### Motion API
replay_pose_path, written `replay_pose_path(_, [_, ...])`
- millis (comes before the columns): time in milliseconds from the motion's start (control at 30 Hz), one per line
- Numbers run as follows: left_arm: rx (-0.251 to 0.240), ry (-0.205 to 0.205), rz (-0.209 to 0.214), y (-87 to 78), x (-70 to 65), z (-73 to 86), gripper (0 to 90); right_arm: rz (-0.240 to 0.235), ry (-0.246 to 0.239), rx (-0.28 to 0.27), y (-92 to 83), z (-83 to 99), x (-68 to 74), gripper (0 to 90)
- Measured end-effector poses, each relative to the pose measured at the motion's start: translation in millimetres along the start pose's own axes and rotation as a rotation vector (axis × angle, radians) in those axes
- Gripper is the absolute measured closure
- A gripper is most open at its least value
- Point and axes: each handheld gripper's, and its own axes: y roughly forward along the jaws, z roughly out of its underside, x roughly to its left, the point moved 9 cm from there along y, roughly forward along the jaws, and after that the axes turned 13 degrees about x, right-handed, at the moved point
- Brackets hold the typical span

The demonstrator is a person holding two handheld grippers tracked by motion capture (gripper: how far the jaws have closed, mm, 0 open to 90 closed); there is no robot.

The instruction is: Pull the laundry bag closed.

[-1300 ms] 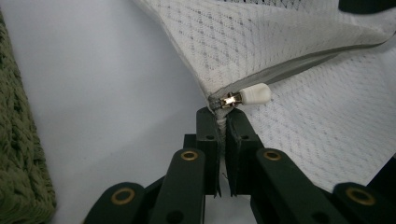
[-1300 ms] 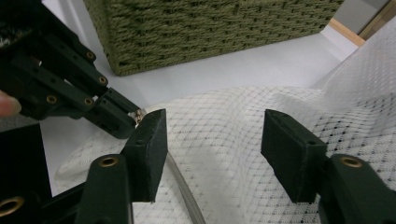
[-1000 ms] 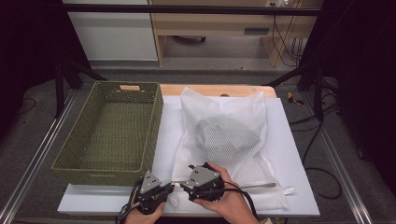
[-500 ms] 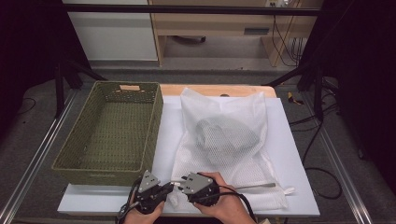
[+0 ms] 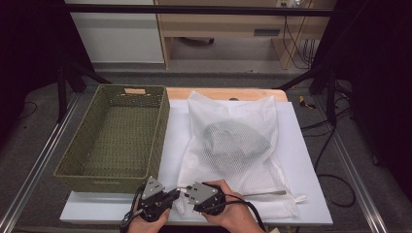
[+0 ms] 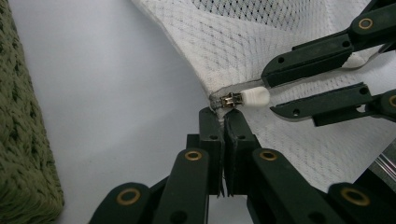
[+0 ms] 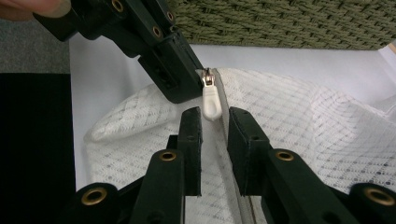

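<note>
A white mesh bag (image 5: 228,109) with a grey folded garment (image 5: 235,141) inside lies on the white table top (image 5: 301,160). My left gripper (image 5: 174,193) (image 6: 223,116) is shut on the bag's near left corner, just beside the zipper's end. The white zipper pull (image 6: 254,96) (image 7: 210,100) sticks out from that corner. My right gripper (image 5: 187,189) (image 7: 215,116) faces the left one, its jaws either side of the pull. They have just been closing, and a gap still shows beside the pull.
A green woven basket (image 5: 160,131) stands empty on the left of the table, close behind both grippers. A thin grey strip (image 5: 265,194) and a white cord end (image 5: 299,198) lie by the bag's near right edge. Cables hang off the table's right side.
My right gripper has edged left toward the left gripper, and its jaws have narrowed around the zipper pull. The left gripper has kept still on the bag's corner.
</note>
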Motion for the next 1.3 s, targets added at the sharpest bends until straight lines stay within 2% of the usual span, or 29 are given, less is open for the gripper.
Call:
replay_pose_path(800, [0.003, 0.012, 0.004, -1.0, -2.6, -0.2, 87.8, 0.012, -0.027, 0.02, 6.9, -3.4, 2.0, 78.7])
replay_pose_path(1300, [-0.004, 0.018, 0.015, -1.7, -4.3, -1.3, 87.8, 0.018, -0.001, 0.036, 7.5, -2.9, 0.7, 80.9])
